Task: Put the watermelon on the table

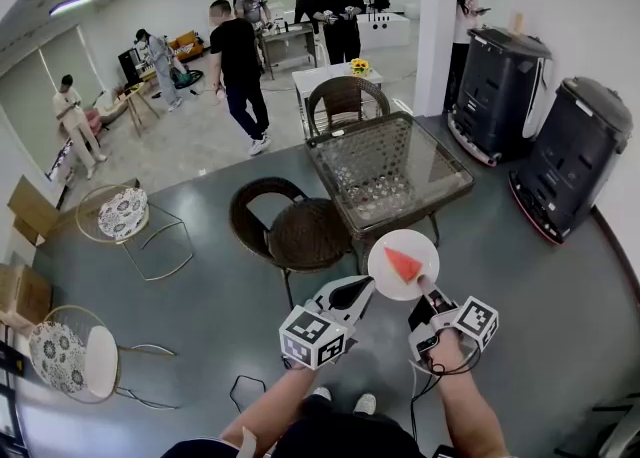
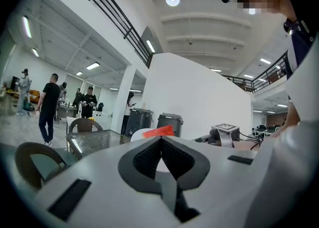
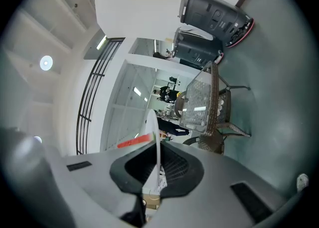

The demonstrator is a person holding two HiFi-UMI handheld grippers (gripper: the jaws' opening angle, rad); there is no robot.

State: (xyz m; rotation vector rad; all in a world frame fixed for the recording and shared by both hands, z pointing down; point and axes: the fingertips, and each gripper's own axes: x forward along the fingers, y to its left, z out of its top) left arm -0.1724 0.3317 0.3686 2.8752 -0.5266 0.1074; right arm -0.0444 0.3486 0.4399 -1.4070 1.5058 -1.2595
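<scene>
A red watermelon slice [image 1: 403,264] lies on a small white plate [image 1: 387,249], held in the air just short of the glass-topped wicker table [image 1: 390,171]. My right gripper [image 1: 427,289] is shut on the plate's near rim. In the right gripper view the plate [image 3: 153,122] runs edge-on between the pads, with the slice [image 3: 133,142] to its left. My left gripper [image 1: 362,288] sits beside the plate's left edge, jaws shut with nothing between them. In the left gripper view [image 2: 161,145] the slice [image 2: 158,131] and plate [image 2: 143,133] show just past the tips.
A brown wicker chair [image 1: 300,231] stands left of the table and another [image 1: 345,98] behind it. Two black machines [image 1: 500,91] [image 1: 575,156] stand by the right wall. Patterned chairs [image 1: 125,214] are at the left. Several people stand in the back.
</scene>
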